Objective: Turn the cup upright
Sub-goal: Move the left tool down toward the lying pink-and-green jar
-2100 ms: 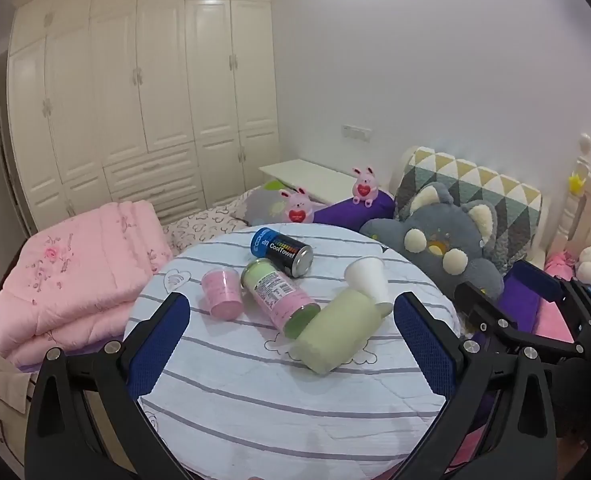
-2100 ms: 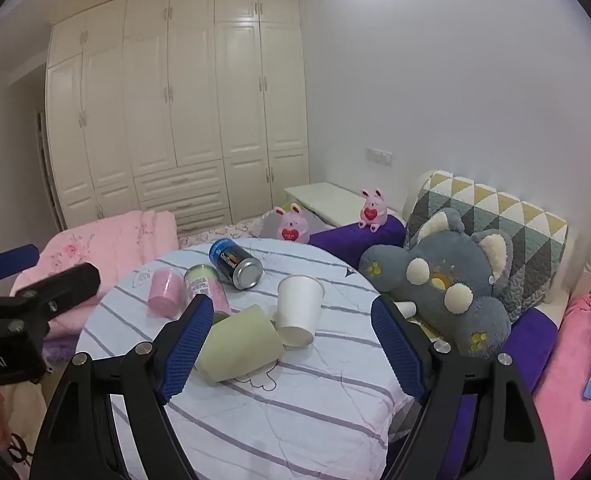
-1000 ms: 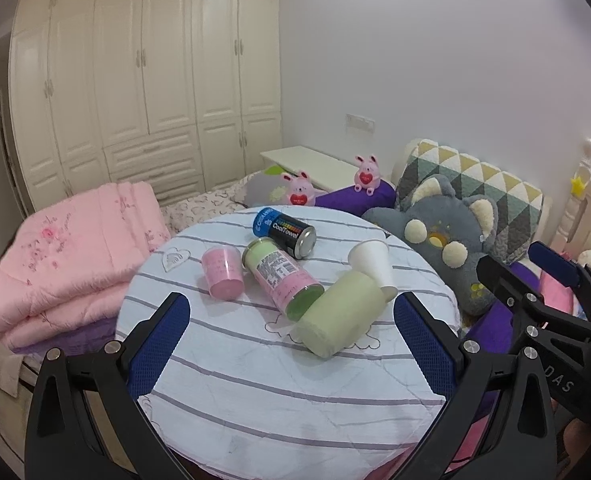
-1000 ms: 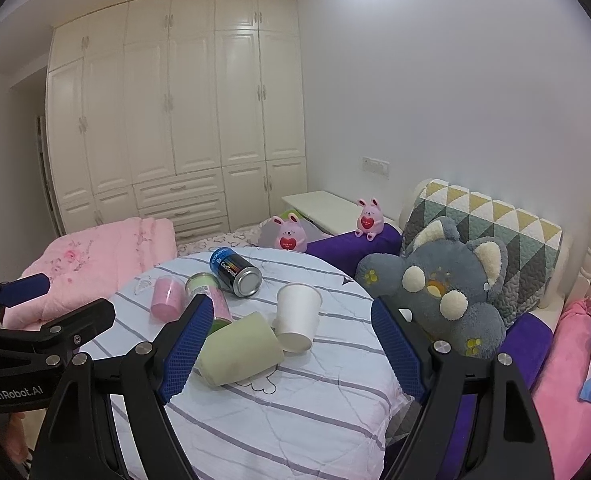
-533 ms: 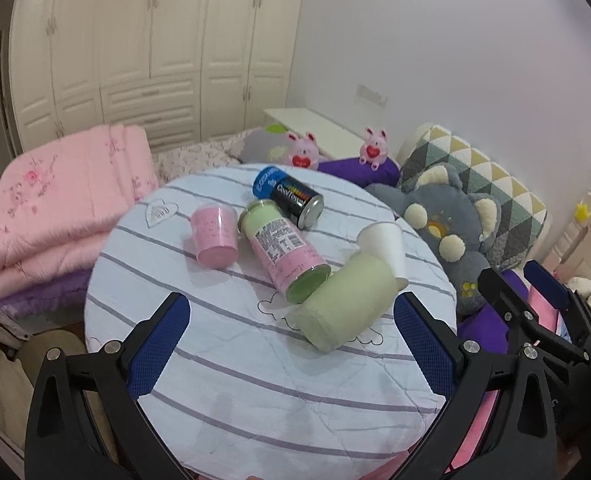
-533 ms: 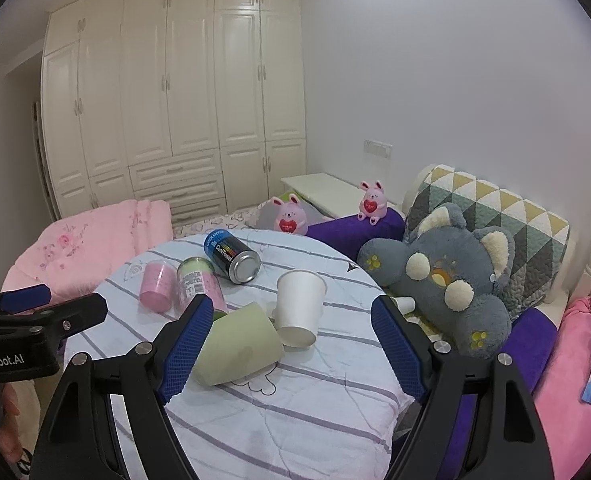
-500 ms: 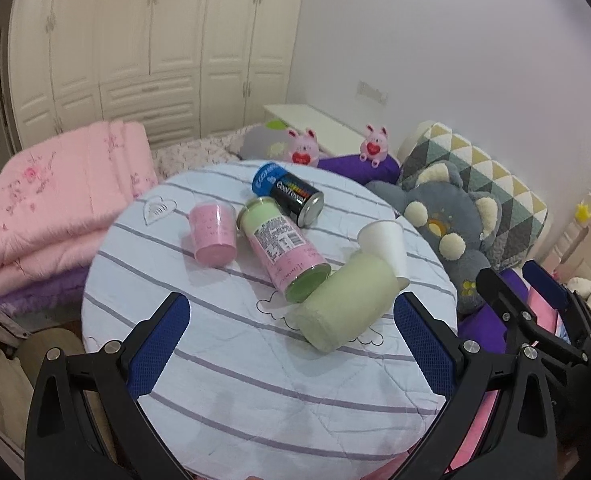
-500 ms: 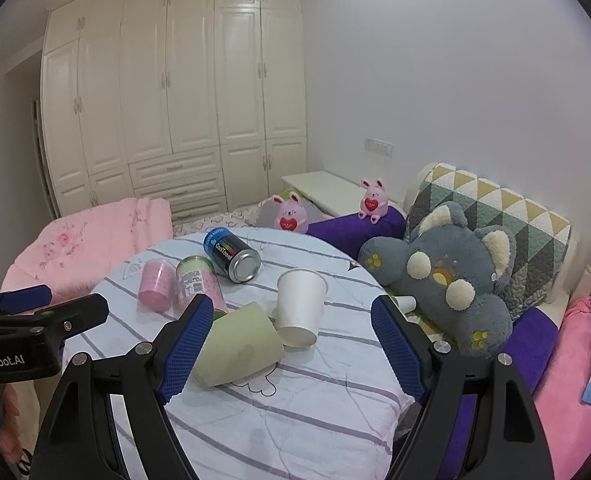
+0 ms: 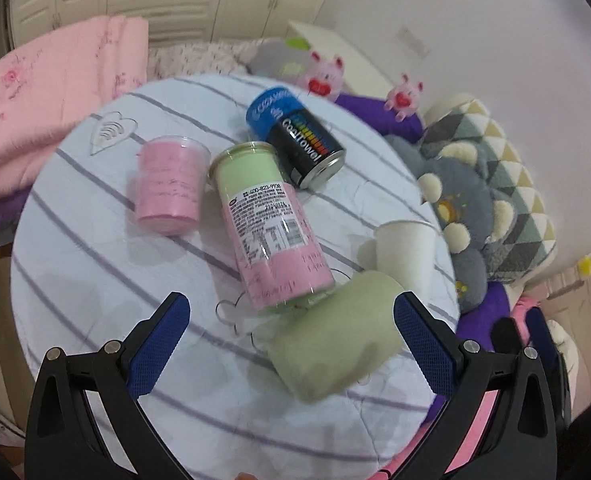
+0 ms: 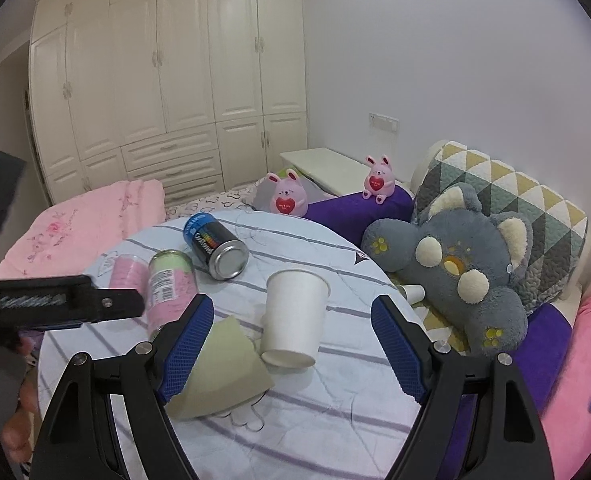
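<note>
A white paper cup (image 10: 293, 316) stands upside down on the round striped table (image 10: 315, 432), wide mouth up; it also shows in the left wrist view (image 9: 405, 250). A pale green cup (image 9: 335, 340) lies on its side beside it, also in the right wrist view (image 10: 223, 368). A small pink cup (image 9: 169, 190) stands upside down at the left. My left gripper (image 9: 291, 344) is open above the green cup. My right gripper (image 10: 291, 348) is open, its fingers either side of the white cup, apart from it.
A pink-and-green labelled jar (image 9: 267, 224) and a blue-black can (image 9: 295, 140) lie on their sides mid-table. A grey plush toy (image 10: 455, 264), purple cushion (image 10: 355, 206) and pink quilt (image 10: 83, 228) surround the table. The left gripper's body (image 10: 55, 304) crosses the right view's left side.
My left gripper has moved forward and down over the table, so the green cup now lies between its fingers. My right gripper has moved a little closer to the white cup.
</note>
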